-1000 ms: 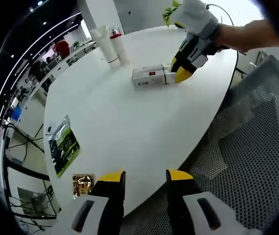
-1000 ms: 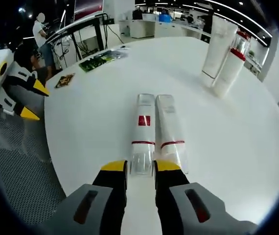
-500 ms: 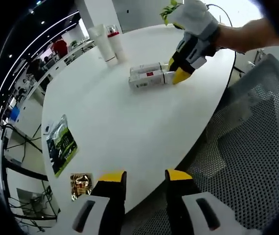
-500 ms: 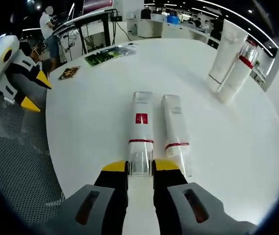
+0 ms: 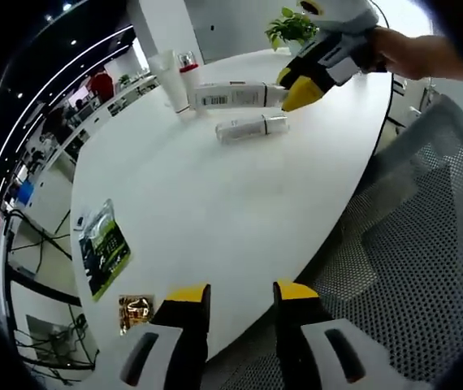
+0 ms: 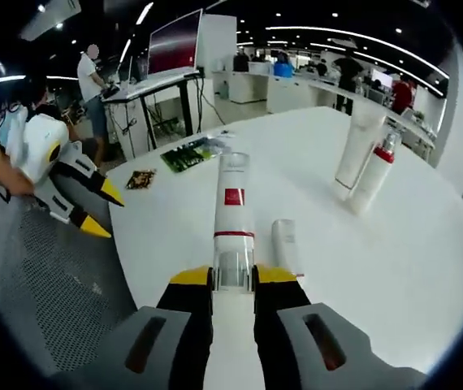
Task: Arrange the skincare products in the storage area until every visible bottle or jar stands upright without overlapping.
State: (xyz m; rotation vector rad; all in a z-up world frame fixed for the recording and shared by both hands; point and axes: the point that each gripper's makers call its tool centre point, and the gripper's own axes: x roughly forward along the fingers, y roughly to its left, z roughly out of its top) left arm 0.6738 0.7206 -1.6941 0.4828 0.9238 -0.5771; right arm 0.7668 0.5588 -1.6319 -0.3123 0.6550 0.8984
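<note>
My right gripper is shut on the clear cap end of a white bottle with a red label and holds it lifted off the round white table, lying level. From the left gripper view that gripper and the held bottle hang above the table. A second white bottle lies on its side below, seen too as the lying bottle. A white tube and a red-capped bottle stand upright together. My left gripper is open over the table's near edge.
A green packet and a small gold-brown sachet lie near the table's edge by my left gripper. A grey mesh chair is beside the table. A potted plant stands at the far side. People stand by desks in the background.
My right gripper has lifted the red-labelled bottle off the table, away from the second bottle, which stays lying. The left gripper has hardly moved.
</note>
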